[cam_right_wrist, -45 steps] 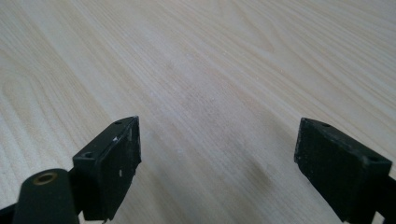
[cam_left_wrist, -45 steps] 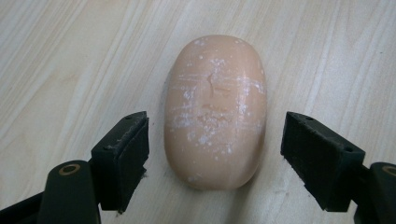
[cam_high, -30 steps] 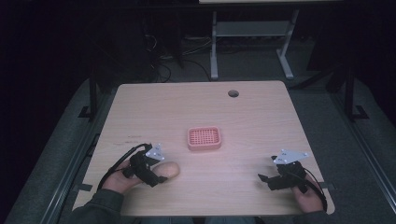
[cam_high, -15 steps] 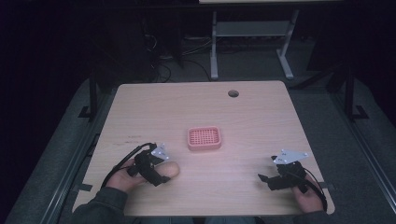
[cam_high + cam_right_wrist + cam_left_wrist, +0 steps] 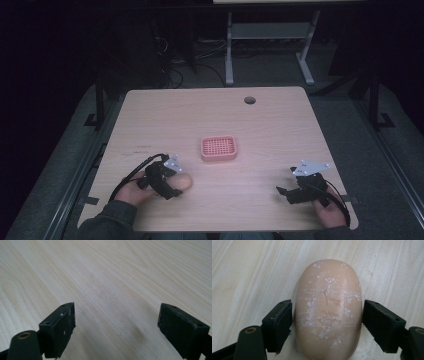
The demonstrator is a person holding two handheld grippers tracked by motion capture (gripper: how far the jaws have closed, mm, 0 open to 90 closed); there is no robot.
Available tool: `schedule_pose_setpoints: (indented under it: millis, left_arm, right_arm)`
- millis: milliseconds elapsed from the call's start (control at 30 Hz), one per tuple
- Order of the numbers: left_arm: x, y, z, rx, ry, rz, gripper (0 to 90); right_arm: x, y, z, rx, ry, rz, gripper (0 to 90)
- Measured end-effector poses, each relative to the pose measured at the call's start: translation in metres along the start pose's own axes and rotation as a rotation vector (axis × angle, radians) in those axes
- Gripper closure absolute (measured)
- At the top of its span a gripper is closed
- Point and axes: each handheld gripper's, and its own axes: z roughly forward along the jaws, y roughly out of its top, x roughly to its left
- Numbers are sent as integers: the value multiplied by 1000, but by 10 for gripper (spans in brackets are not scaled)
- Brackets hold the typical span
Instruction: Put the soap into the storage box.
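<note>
A pale peach bar of soap [image 5: 328, 310], scuffed with white marks, lies on the wooden table [image 5: 280, 130] at the front left. My left gripper [image 5: 327, 320] has its jaws against the bar's two long sides, shut on it. In the high view the soap [image 5: 184, 182] pokes out to the right of the left gripper [image 5: 174, 183]. My right gripper [image 5: 286, 181] rests at the front right with its jaws wide apart. In the right gripper view it [image 5: 116, 325] has only bare table between the jaws.
A small pink perforated tray [image 5: 218, 156] sits at the table's middle, beyond and right of the soap. A round cable hole [image 5: 250, 100] lies near the far edge. Dark floor, cables and a metal stand surround the table.
My left gripper has slid a little to the right, over the soap, which has stayed in place. The right gripper has not moved.
</note>
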Motion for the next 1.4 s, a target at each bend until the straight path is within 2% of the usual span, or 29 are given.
schedule_pose_setpoints:
  millis: [100,200,567,800,1033,1133,1400]
  left_arm:
    - [1,0,1,-3,4,-2,252]
    - [3,1,2,3,-17,-5,277]
    - [2,1,3,8,-16,4,316]
    - [1,2,3,8,4,-15,323]
    - [1,3,2,10,18,-7,323]
    - [4,8,1,22,15,5,323]
    - [5,27,3,12,3,28,323]
  right_arm:
    - [0,0,0,0,-1,-1,142]
    - [0,0,0,0,0,0,141]
    - [0,0,-1,-2,-1,1,141]
    - [0,0,-1,-3,-1,2,141]
    - [1,0,-2,-11,-1,3,141]
    - [1,1,-1,-8,0,-2,141]
    - [-1,-1,-4,-20,-7,17,142]
